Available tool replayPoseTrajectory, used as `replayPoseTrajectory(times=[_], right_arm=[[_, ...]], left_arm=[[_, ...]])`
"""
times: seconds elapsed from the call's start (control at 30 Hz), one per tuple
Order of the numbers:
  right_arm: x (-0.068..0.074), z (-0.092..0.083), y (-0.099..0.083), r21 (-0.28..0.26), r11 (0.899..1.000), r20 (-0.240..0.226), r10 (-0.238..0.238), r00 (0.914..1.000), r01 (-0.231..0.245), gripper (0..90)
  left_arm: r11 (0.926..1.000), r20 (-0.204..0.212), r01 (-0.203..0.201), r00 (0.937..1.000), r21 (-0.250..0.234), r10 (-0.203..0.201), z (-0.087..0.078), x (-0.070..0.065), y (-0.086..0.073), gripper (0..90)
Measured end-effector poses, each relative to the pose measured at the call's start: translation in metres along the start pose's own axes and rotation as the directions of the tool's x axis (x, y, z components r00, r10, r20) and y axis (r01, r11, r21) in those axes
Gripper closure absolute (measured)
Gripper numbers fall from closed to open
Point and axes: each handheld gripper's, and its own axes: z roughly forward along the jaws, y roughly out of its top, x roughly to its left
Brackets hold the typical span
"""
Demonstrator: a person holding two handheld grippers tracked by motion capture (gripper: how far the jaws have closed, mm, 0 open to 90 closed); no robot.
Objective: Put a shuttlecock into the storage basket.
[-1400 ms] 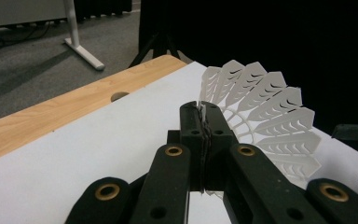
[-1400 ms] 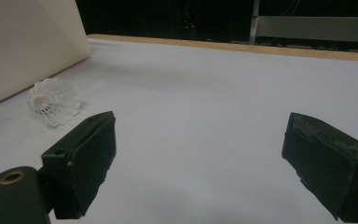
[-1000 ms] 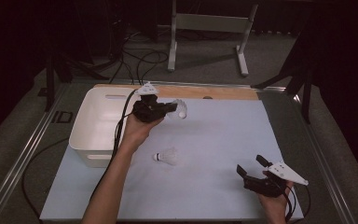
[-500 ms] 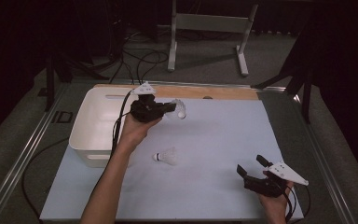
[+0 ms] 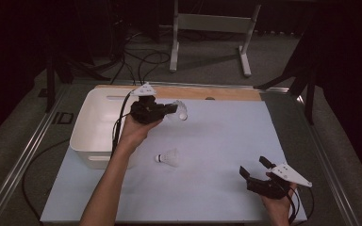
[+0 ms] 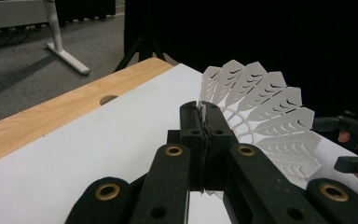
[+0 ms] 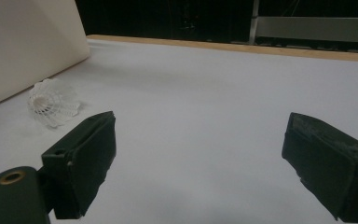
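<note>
My left gripper (image 5: 171, 109) is held above the white mat beside the tub, with its jaws shut on the skirt edge of a white shuttlecock (image 5: 181, 111). In the left gripper view the jaws (image 6: 203, 112) pinch the feather rim of that shuttlecock (image 6: 270, 121), which fans out to the right. A second shuttlecock (image 5: 168, 158) lies on its side mid-mat, also seen at the left of the right gripper view (image 7: 53, 108). My right gripper (image 5: 253, 166) rests near the front right corner, open and with nothing between its jaws (image 7: 205, 158).
A white plastic tub (image 5: 87, 128) stands at the mat's left side, its wall (image 7: 23, 46) visible from the right gripper. A wooden strip (image 5: 226, 93) with a hole runs along the far edge. A metal frame (image 5: 209, 28) and cables lie on the floor beyond.
</note>
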Motion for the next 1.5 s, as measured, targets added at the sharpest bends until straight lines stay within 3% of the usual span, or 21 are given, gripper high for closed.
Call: replayPoseTrajectory(times=[0.63, 1.5], right_arm=[[0.0, 0.001, 0.0, 0.001, 1.0, -0.002, 0.0, 1.0, 0.0, 9.9], [0.0, 0.001, 0.0, 0.0, 1.0, 0.001, 0.002, 1.0, -0.002, 9.9]], left_arm=[[0.9998, -0.003, -0.012, 0.9999, -0.014, 0.012, -0.011, -0.006, 0.004, 89.9], [0.9998, -0.027, -0.002, 0.9996, -0.021, 0.002, -0.025, -0.003, 0.005, 89.9]])
